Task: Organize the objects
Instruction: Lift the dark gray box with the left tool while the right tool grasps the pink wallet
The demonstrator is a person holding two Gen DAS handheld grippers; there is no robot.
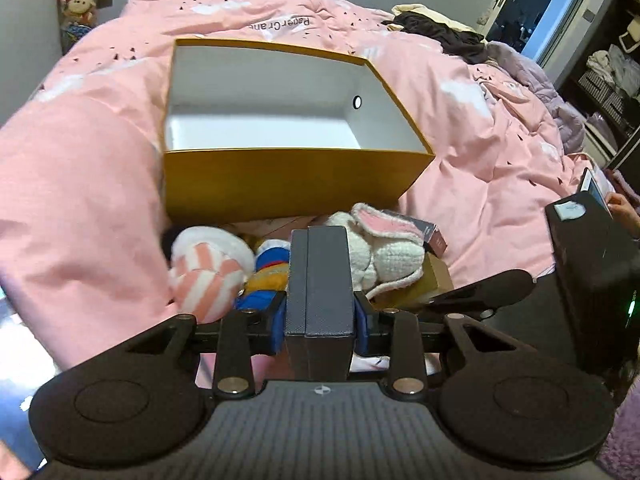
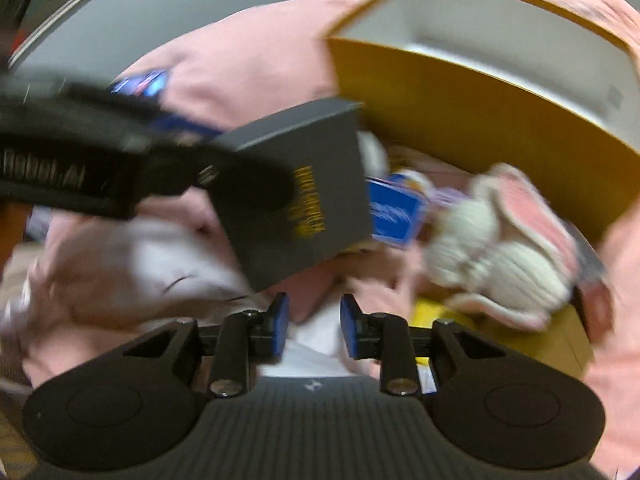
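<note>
Gripped in the left gripper [image 1: 320, 312], a dark box [image 1: 320, 280] is likely next lifted into the yellow bin [image 1: 296, 192]; the right gripper [image 2: 314, 328] is held open, empty.

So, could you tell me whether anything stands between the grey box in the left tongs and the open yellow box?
Nothing visible blocks the way. The grey box, clamped in the left tongs, sits above the plush toys, and the yellow box stands just beyond them, open-topped with its near wall facing the tongs.
</note>
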